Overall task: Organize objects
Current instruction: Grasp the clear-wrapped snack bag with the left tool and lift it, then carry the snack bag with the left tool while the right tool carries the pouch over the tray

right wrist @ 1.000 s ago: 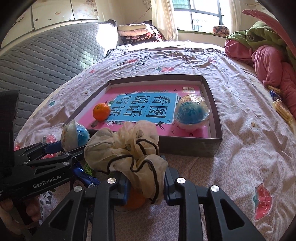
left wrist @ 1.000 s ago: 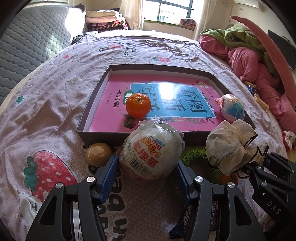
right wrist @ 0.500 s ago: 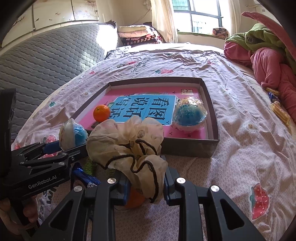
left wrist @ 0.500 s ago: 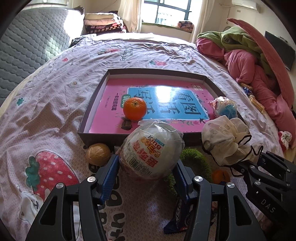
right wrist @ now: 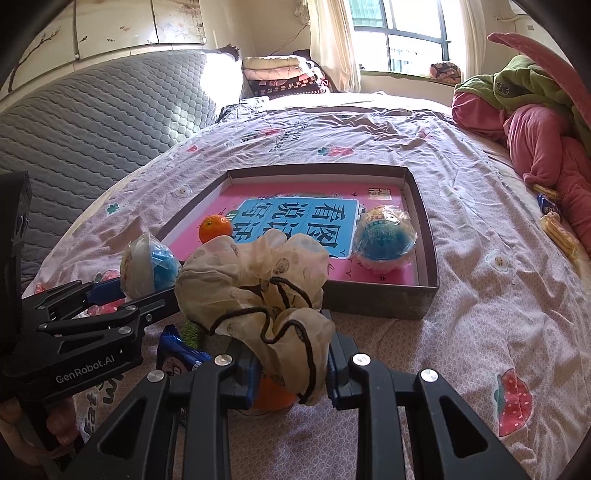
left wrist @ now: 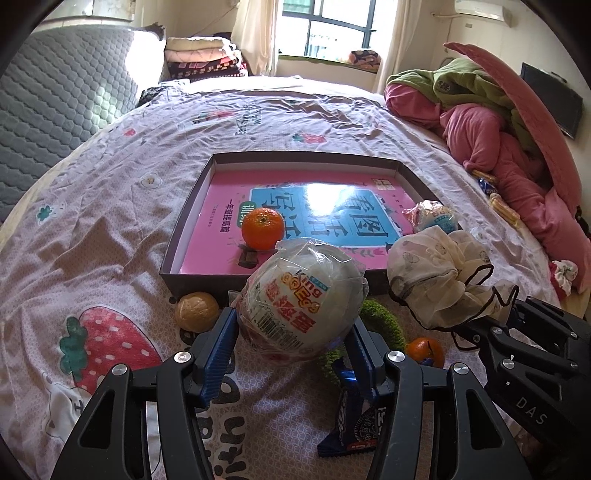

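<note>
Left claw (left wrist: 293,345), angled down, grips the wrapped egg (left wrist: 301,295).

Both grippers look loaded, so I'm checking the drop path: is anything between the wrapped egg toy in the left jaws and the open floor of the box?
Only the box's near wall lies between the egg toy and the floor. Just past it sit an orange and a small dark piece.

Bright daylight enters through the window (left wrist: 334,27) at the back and is overexposed there, and it makes a white glare patch on the glossy book cover (left wrist: 325,194) inside the tray. Soft shadows lie under the objects on the bed (right wrist: 480,258). Both fisheye views bend strongly toward the dark round corners, yet the focus is sharp.
</note>
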{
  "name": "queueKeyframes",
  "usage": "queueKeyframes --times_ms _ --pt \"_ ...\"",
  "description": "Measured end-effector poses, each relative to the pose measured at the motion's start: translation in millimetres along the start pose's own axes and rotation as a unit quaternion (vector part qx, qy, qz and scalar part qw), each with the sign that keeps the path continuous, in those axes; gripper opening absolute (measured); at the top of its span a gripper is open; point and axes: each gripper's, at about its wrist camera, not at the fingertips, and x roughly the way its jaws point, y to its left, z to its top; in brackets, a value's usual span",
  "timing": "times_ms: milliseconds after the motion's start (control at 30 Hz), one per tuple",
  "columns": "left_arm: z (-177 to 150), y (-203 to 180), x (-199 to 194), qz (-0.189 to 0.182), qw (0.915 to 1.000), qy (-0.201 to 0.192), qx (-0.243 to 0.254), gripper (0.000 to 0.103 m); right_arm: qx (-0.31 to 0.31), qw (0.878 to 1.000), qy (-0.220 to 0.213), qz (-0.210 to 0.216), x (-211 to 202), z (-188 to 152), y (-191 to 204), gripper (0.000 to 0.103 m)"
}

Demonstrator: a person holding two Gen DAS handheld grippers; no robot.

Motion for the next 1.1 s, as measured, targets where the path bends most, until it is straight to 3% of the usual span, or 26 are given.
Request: queueKeyframes --times_ms 1100 --pt "10.3 -3.9 -18.1 0.004 0.9992 -0.036 -0.015 0.059 -0.004 0.999 -0.045 0.001 -18.9 13.3 10.0 0.028"
